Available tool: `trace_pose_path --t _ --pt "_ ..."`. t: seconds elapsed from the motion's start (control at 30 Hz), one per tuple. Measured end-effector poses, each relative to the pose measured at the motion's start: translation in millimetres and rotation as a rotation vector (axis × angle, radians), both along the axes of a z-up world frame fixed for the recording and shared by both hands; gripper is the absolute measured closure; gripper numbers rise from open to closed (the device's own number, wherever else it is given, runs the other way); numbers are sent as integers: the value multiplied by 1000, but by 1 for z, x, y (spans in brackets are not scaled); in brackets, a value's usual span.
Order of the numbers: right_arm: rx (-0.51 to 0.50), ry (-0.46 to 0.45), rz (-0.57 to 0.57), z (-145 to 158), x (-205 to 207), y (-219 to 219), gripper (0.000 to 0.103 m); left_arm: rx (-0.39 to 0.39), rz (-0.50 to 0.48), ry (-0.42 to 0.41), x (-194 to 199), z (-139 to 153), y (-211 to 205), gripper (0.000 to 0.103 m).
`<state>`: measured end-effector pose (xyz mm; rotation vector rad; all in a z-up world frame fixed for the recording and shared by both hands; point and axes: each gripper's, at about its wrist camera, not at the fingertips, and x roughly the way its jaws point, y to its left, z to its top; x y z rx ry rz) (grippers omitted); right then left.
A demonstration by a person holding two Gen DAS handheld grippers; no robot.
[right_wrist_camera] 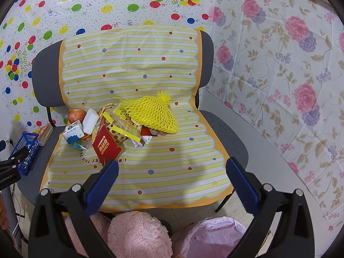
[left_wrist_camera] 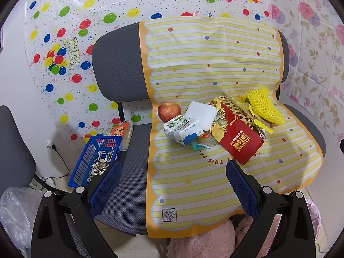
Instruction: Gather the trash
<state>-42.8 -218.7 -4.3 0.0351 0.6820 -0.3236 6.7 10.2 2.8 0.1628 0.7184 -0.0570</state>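
We see left tool (left_wrist_camera: 173,185) and right tool (right_wrist_camera: 172,182) gaping wide, empty, angled down above chair (right_wrist_camera: 228,129) trash (right_wrist_camera: 120,129).

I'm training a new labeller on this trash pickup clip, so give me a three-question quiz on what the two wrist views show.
1. True or false: the left gripper holds the red cardboard box.
2. What lies beside the round red apple: (a) white-and-blue milk carton, (b) glass bottle?
3. What fills the blue plastic basket at the seat's left edge?

Key: 1 false, both grippers' jaws stand open and empty, the right gripper too; 2 a; 3 seed shells.
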Motion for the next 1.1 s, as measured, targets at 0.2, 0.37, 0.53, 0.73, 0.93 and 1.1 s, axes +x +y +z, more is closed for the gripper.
trace_pose_path --t 0.2,0.37,0.53,0.73,0.93,1.1 --pt "-1 0 -2 -1 0 1 6 0 4 2 1 4 2 7" --pt "-1 1 0 -1 0 -1 6 -3 2 0 0 0 2 7" --pt "0 2 -1 -1 0 -2 6 -1 3 0 0 3 5 7" --pt "-1 4 0 -1 1 -3 6 -1 0 1 -1 0 2 7" --pt "1 5 -1 -2 3 -4 6 -1 2 2 0 -1 4 7" --pt "2 6 0 -2 1 -4 6 -2 5 3 0 1 11 7"
